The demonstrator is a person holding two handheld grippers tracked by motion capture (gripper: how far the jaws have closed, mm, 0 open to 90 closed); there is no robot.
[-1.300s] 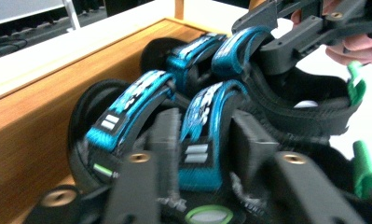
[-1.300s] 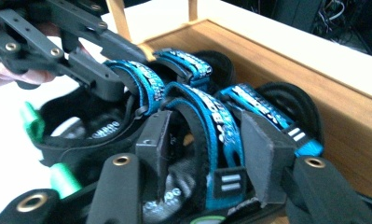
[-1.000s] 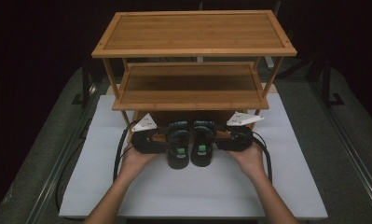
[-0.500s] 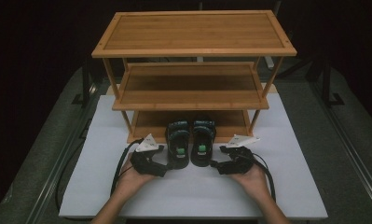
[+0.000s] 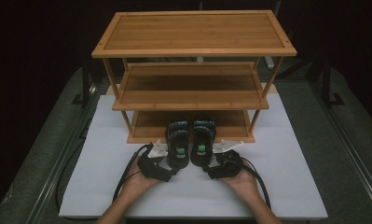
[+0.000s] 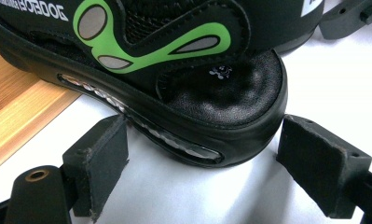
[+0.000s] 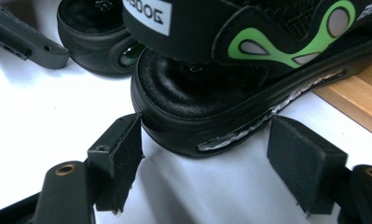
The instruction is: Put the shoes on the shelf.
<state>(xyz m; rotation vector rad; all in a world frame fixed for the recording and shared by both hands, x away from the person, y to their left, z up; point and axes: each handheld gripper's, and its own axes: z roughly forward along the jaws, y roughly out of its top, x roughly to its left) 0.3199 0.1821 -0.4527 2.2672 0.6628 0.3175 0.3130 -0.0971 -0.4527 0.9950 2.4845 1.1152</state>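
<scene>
Two black-and-green sandals sit toes-in on the rack's bottom shelf, heels overhanging the white tabletop, with the left gripper and right gripper just opened, jaws spread; a careless withdrawal could drag them off.
</scene>
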